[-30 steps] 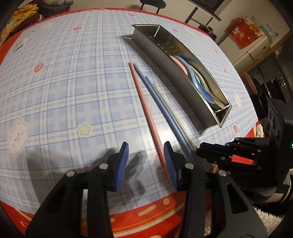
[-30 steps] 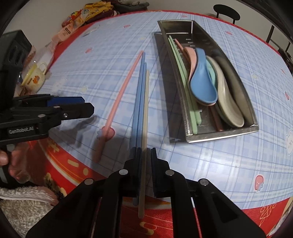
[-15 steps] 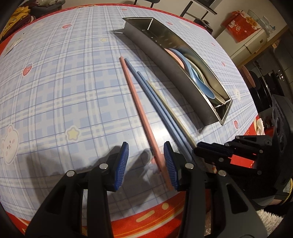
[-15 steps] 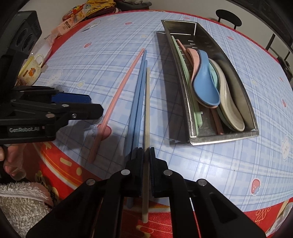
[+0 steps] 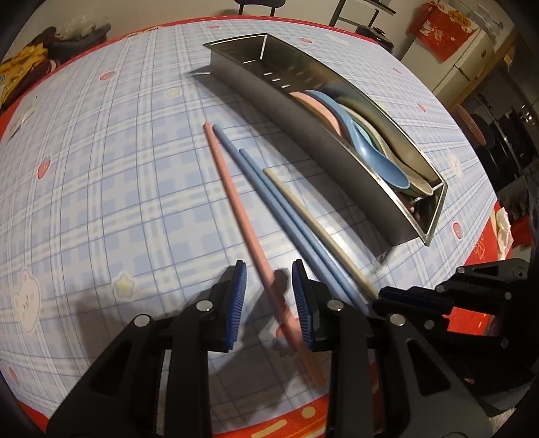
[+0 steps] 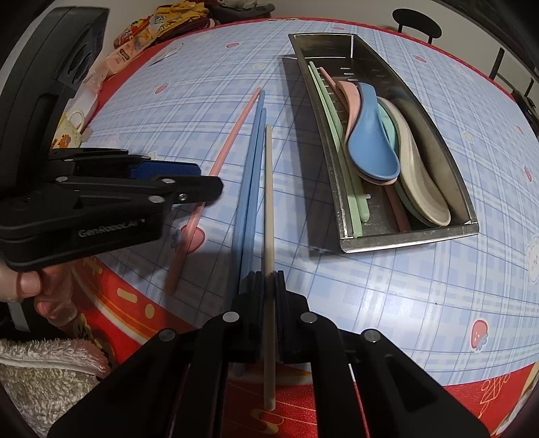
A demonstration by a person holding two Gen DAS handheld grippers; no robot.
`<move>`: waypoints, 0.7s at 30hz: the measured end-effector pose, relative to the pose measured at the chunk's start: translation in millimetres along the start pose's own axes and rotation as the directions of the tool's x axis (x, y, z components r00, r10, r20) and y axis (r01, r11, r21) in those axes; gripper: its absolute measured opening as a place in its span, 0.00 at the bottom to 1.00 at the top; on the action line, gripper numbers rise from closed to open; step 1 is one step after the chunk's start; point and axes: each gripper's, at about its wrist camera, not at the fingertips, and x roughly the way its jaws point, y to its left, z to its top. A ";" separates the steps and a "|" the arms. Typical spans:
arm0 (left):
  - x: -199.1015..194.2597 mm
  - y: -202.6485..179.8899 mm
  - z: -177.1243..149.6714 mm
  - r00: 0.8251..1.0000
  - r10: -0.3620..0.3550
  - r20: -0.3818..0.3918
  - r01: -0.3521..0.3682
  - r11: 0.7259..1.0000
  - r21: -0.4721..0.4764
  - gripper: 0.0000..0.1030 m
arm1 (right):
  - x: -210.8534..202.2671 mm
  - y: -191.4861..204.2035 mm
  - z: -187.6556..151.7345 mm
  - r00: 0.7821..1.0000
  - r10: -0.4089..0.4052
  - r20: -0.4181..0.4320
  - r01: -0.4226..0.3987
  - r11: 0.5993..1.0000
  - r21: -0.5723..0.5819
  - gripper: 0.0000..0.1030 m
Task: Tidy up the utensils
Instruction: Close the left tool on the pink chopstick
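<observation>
A pink chopstick (image 5: 235,198), two blue chopsticks (image 5: 266,188) and a beige chopstick (image 5: 303,205) lie side by side on the plaid tablecloth. My left gripper (image 5: 269,300) is open, its jaws on either side of the pink chopstick's near end. My right gripper (image 6: 267,279) is shut on the beige chopstick (image 6: 268,188), beside the blue chopsticks (image 6: 252,168). The steel tray (image 6: 340,202) at the right holds green chopsticks (image 6: 340,158), a pink one and several spoons (image 6: 374,145).
The table's red front edge (image 6: 404,390) is just under both grippers. A towel (image 6: 43,374) lies below the edge at left. Snack packs (image 6: 134,50) and a small mug (image 6: 72,128) sit at the table's far left. A chair (image 6: 416,20) stands behind.
My left gripper has shifted right, so the pink chopstick now lies between its jaws. My right gripper has closed onto the beige chopstick alone, leaving the blue pair to its left.
</observation>
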 end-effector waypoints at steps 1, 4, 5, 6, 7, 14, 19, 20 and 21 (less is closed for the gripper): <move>0.5 -0.4 0.8 1.000 0.004 0.002 -0.004 1.000 -0.001 0.29 | 0.3 -0.2 0.5 1.000 0.001 0.000 -0.001 1.000 0.000 0.07; 2.0 -1.1 1.9 1.000 0.022 0.006 -0.022 1.000 -0.004 0.28 | -0.1 -0.9 -0.5 1.000 0.006 0.003 -0.006 1.000 0.003 0.07; 2.2 -1.3 1.3 1.000 0.027 0.008 -0.027 1.000 -0.002 0.28 | -0.2 -1.1 -0.9 1.000 0.007 0.004 -0.007 1.000 0.004 0.07; 2.0 -0.7 0.4 0.999 0.031 0.010 -0.031 1.000 -0.001 0.28 | -0.2 -1.3 -0.9 1.000 0.008 0.004 -0.008 1.000 0.005 0.07; 2.4 -0.7 0.3 0.999 0.035 0.011 -0.035 0.999 -0.001 0.28 | -0.2 -1.5 -0.9 1.000 0.009 0.004 -0.009 1.000 0.005 0.07; 1.6 10.0 -3.2 1.000 0.005 0.016 -0.005 0.999 -0.038 0.23 | 0.0 -1.7 -0.8 1.000 0.011 0.003 -0.011 1.000 0.007 0.07; 1.4 12.2 -3.7 1.000 0.006 0.017 -0.005 0.999 -0.040 0.21 | 0.9 -1.7 -0.6 1.000 0.012 0.003 -0.012 1.000 0.008 0.07; 1.1 13.1 -4.0 1.000 0.004 0.017 -0.003 0.999 -0.043 0.19 | 1.2 -2.2 -0.2 1.000 0.013 0.002 -0.013 1.000 0.009 0.07; 1.1 14.4 -4.1 1.000 0.003 0.016 -0.002 0.999 -0.049 0.18 | 0.7 -2.5 -0.6 1.000 0.014 0.002 -0.014 1.000 0.010 0.07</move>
